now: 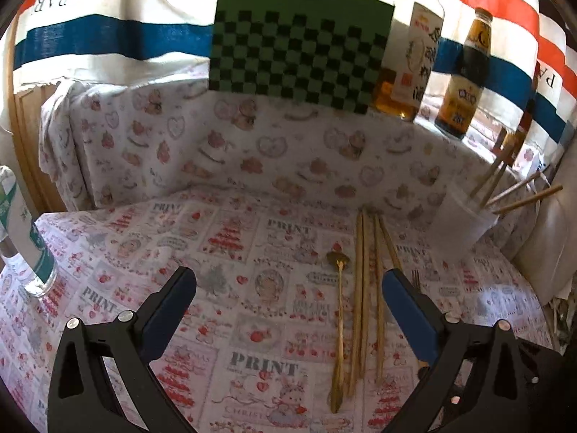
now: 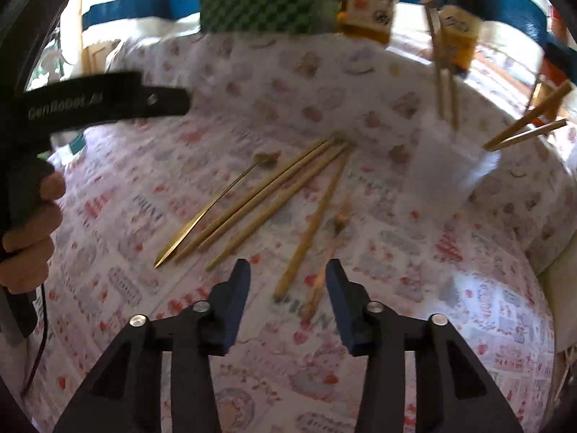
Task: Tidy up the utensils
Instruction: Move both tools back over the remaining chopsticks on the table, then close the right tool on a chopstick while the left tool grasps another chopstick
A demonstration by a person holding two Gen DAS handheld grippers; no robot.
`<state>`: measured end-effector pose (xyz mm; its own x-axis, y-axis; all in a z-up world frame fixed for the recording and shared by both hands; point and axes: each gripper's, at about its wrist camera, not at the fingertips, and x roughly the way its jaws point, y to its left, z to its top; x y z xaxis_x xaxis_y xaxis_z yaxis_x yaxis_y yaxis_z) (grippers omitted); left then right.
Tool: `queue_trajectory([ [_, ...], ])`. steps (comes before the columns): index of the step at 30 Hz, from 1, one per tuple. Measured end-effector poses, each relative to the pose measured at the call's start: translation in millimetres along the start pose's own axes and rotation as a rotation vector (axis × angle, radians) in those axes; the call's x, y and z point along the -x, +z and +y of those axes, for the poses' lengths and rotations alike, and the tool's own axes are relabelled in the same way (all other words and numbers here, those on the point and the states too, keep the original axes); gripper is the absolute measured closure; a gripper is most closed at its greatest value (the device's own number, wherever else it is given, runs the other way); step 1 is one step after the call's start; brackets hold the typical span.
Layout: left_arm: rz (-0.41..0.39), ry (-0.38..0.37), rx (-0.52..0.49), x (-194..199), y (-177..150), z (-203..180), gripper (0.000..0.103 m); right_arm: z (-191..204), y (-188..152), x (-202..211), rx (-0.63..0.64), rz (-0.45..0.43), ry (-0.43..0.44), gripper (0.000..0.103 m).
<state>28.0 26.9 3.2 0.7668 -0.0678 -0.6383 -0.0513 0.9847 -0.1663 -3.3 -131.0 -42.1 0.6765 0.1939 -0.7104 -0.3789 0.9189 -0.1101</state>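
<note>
Ahead of my right tool (image 2: 287,270), chopsticks (image 2: 267,195) and a gold spoon (image 2: 216,202) lie loose on the table (image 2: 450,288); jaws part-way open, nothing gripped. Left tool (image 1: 288,281) wide, empty. Cup (image 2: 447,169) holds more chopsticks, ahead-right.

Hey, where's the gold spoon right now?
In the left wrist view the gold spoon lies flat on the printed tablecloth, immediately left of the loose chopsticks, right of centre.

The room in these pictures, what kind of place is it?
Probably a home dining or kitchen table, set up for recording. A printed tablecloth covers it, chopsticks and a gold spoon lie loose, a white cup holds more chopsticks, and sauce bottles stand behind.
</note>
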Motion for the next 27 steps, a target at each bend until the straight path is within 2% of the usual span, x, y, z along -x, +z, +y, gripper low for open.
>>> queue_trajectory([
  [5, 0.046, -0.023, 0.021, -5, -3, 1, 0.001, -1, -4, -12, -0.015, 0.047, 0.010, 0.072],
  [11, 0.076, 0.028, -0.019, -11, -7, -5, 0.001, -10, -5, -19, -0.054, 0.063, 0.021, 0.087],
  [18, 0.096, 0.024, -0.036, -15, -10, -8, 0.001, -11, -5, -17, -0.049, 0.062, 0.003, 0.092],
  [20, 0.096, 0.021, -0.030, -15, -9, -6, 0.001, -18, -2, -9, -0.097, 0.033, 0.011, 0.093],
  [21, 0.089, 0.018, -0.025, -14, -9, -5, 0.001, -21, -1, -4, -0.115, 0.012, 0.011, 0.097],
  [25, 0.033, 0.008, -0.052, -6, -8, -10, 0.001, -44, 4, 26, -0.195, -0.152, -0.077, 0.097],
  [27, 0.019, -0.001, -0.066, -2, -7, -13, 0.001, -52, 5, 35, -0.232, -0.197, -0.070, 0.097],
])
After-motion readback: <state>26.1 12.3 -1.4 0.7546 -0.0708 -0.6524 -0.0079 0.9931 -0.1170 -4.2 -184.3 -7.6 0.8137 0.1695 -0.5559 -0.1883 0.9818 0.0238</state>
